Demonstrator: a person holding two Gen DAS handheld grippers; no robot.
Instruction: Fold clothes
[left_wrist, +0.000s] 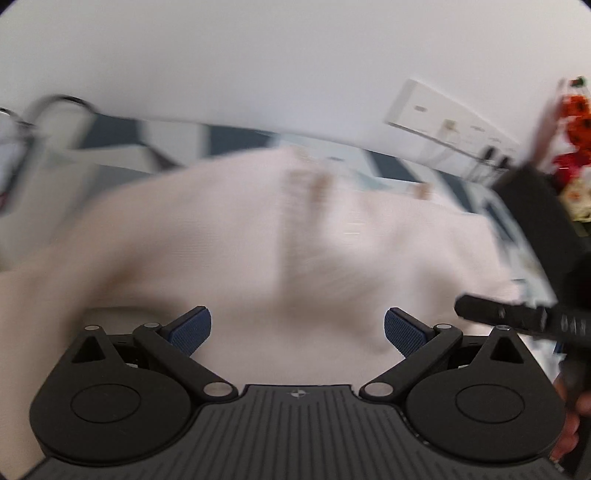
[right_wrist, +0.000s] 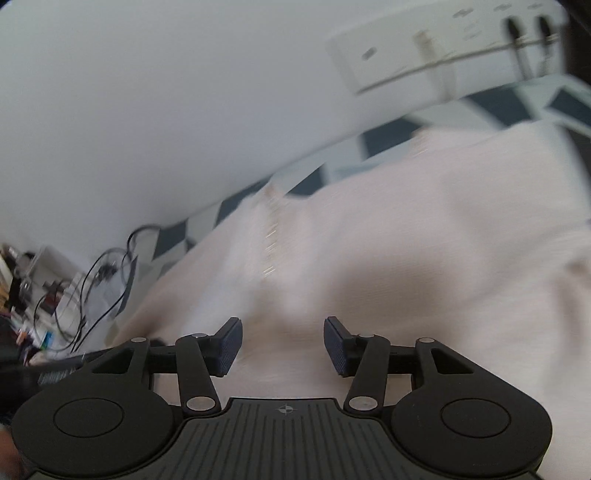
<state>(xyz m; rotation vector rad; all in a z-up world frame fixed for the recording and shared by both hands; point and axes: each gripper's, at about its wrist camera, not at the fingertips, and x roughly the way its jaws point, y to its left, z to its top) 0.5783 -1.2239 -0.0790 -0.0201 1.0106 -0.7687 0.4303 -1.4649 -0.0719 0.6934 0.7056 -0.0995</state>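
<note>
Garment (left_wrist: 258, 240) pale pink, spread flat; left tongs (left_wrist: 297, 328), right tongs (right_wrist: 283, 345) agape, empty.

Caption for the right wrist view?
Right gripper, jaws open and empty, over a pale pink garment on a chequered surface.

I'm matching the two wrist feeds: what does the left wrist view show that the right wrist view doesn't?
Only the left wrist view shows orange decorations and the right gripper reaching in. Only the right wrist view shows tangled black cables beside clutter. Both show the pale pink garment on a dark-and-white patterned cover, a white wall socket panel, and open jaws holding nothing, as on the left gripper.
</note>
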